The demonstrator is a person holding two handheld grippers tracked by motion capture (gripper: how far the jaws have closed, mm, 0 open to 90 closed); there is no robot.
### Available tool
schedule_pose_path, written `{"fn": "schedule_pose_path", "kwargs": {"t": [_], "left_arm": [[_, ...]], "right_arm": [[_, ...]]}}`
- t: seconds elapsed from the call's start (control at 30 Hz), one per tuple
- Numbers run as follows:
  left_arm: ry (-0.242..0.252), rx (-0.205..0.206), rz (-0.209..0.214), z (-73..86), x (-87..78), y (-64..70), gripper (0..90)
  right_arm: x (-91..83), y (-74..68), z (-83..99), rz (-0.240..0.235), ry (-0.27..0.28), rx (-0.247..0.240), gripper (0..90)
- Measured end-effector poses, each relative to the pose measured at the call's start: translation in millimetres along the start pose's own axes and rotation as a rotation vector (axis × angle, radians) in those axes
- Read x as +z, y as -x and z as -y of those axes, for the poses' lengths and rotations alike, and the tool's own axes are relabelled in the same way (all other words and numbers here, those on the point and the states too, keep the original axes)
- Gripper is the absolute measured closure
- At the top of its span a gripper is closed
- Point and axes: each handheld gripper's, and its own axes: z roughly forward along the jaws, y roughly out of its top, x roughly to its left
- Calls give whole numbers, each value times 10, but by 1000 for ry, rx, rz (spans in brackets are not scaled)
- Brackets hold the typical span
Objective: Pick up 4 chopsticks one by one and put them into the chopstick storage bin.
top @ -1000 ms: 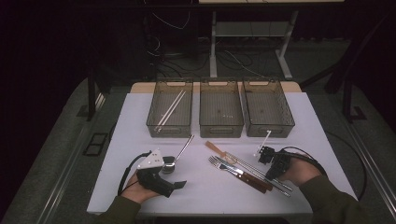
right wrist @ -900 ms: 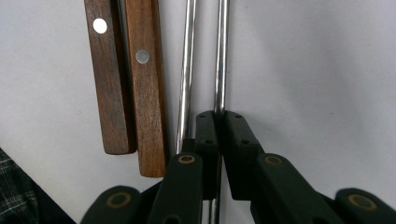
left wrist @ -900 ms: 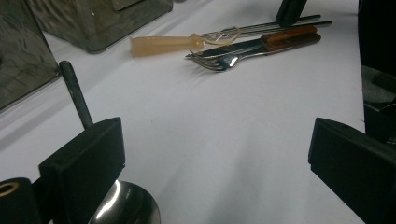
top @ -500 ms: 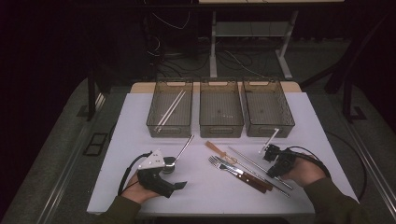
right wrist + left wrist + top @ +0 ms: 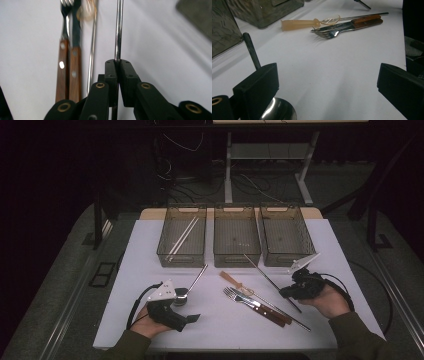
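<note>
Nearest the person, the left gripper (image 5: 192, 318) rests on the white table (image 5: 150, 245) with its jaws spread wide and empty, just beside a steel ladle (image 5: 190, 285). To the right, the right gripper (image 5: 284, 292) has its jaws clamped on a thin metal rod (image 5: 267, 279), which slants up toward the bins. Between the grippers lie two wooden-handled forks (image 5: 255, 304) and a pale-handled utensil (image 5: 234, 281). Beyond stand three mesh bins (image 5: 235, 257); the left one holds chopsticks (image 5: 182, 236).
</note>
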Motion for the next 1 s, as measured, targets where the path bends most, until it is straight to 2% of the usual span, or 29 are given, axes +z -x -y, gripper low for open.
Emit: {"fn": "schedule_pose_path", "kwargs": {"t": [0.03, 0.2, 0.5, 0.67, 1.0], "left_arm": [[1, 0, 1, -1, -1, 0, 24], [16, -12, 3, 0, -4, 4, 23], [27, -16, 11, -4, -2, 9, 18], [22, -13, 5, -4, 0, 7, 10], [24, -16, -7, -10, 1, -9, 0]], "right_arm": [[-4, 6, -9, -13, 31, -6, 854], [-10, 26, -74, -17, 147, -5, 854], [-1, 63, -172, -34, 279, 23, 854], [-5, 55, -254, -32, 330, 27, 854], [49, 23, -495, -29, 380, 15, 854]]}}
